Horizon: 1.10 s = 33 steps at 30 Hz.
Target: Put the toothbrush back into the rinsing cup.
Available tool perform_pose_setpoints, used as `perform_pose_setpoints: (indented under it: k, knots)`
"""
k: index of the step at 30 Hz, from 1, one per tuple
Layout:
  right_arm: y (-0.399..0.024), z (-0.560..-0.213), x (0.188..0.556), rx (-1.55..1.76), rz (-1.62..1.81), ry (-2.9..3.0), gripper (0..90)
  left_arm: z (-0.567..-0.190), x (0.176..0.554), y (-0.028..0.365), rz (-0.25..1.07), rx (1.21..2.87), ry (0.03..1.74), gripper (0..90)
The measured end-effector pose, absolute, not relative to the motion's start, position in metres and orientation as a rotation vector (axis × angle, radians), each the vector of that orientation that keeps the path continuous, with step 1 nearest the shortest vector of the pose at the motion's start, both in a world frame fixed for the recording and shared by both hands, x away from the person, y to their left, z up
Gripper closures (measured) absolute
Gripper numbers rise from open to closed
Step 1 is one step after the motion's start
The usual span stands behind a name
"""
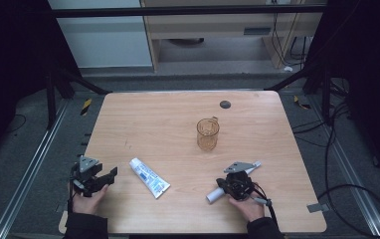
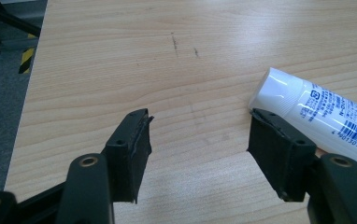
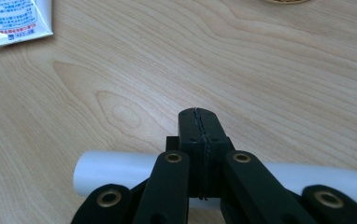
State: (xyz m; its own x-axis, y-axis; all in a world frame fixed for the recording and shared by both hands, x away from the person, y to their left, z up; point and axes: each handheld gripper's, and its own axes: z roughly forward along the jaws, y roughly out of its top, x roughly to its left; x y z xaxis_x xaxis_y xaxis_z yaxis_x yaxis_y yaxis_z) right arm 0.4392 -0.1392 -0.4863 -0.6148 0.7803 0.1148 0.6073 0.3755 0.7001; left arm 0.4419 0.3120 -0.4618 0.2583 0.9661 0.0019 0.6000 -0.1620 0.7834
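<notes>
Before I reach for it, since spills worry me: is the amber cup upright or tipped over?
Upright. In the high view the cup stands on its base on the table, its open rim facing up and its handle at the far side.

High view: fixed overhead, facing forward and down, far enough to take in the whole table. Left gripper view: low and close, facing along the jaws towards the tube. Right gripper view: equally close. Shared across all three: tube (seen from opposite ends) and wood top.
</notes>
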Motion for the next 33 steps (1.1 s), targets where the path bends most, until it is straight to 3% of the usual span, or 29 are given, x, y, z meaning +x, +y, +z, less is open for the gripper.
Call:
perform_pose_setpoints:
  k: [33]
  knots:
    - [-0.154,-0.484,0.431,1.246,1.047,2.419,90.0,-0.462,0.442,0.312,0.684,1.855,1.423,38.1]
